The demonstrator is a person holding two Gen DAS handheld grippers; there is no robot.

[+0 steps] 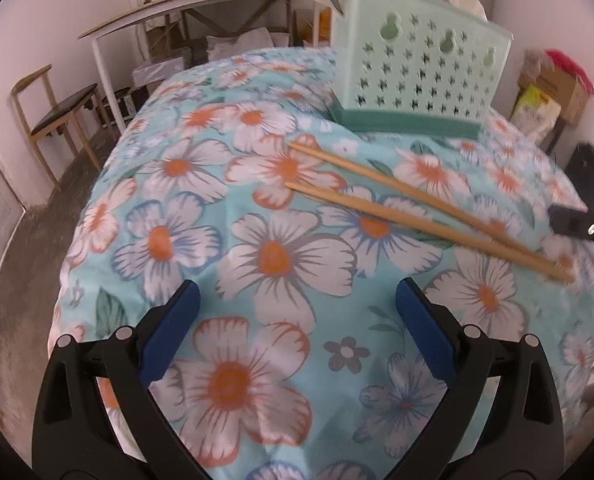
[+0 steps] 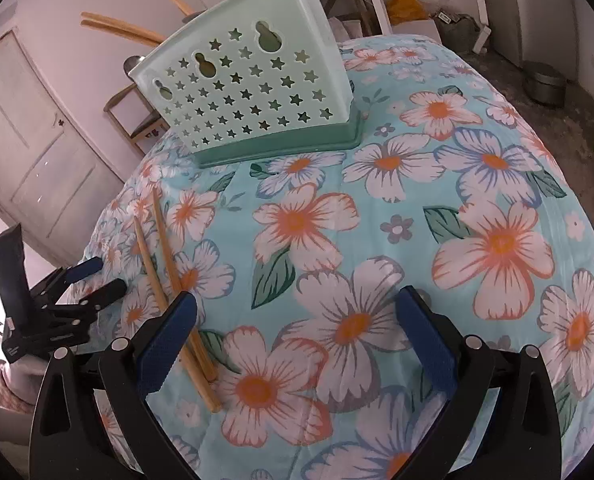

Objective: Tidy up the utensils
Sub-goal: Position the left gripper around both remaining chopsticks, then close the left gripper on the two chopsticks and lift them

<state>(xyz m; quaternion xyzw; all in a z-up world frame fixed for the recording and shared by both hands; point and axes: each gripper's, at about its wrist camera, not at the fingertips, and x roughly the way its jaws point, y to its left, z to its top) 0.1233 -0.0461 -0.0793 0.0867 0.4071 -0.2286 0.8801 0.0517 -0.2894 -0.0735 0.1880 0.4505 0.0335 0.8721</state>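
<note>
Soft cloth covers our table (image 1: 233, 216), light blue with big white and orange flowers and green leaves. It looks smooth, with a few small wrinkles. Behind it we see pale walls, a wooden chair with a dark seat (image 1: 63, 108) and a long white desk (image 1: 201, 4). A white door (image 2: 33, 132) shows in the right wrist view.

At the far side of the table stands our utensil holder (image 1: 417, 76). It is a pale green plastic box with flat walls full of little star holes and three bigger pear-shaped holes near the top. It sits on a darker green base (image 1: 405, 122). Some wooden sticks (image 2: 117, 28) poke up out of its top.

Two chopsticks (image 1: 417, 204) lie flat on the cloth, in front of the holder and apart from it. They are long, thin and made of light brown wood. They lie side by side, close but not quite even. In the left wrist view they slant from the upper middle down to the right. One end of the pair points toward the holder. The other end points toward our right gripper (image 2: 297, 300).

Our right gripper has black arms and blue pads (image 2: 165, 340). Its fingers are spread as wide as they go and hold nothing. The near ends of the chopsticks pass just behind its left pad.

Our left gripper (image 1: 297, 292) looks the same. Its fingers are wide open too, with only flowery cloth between them.
</note>
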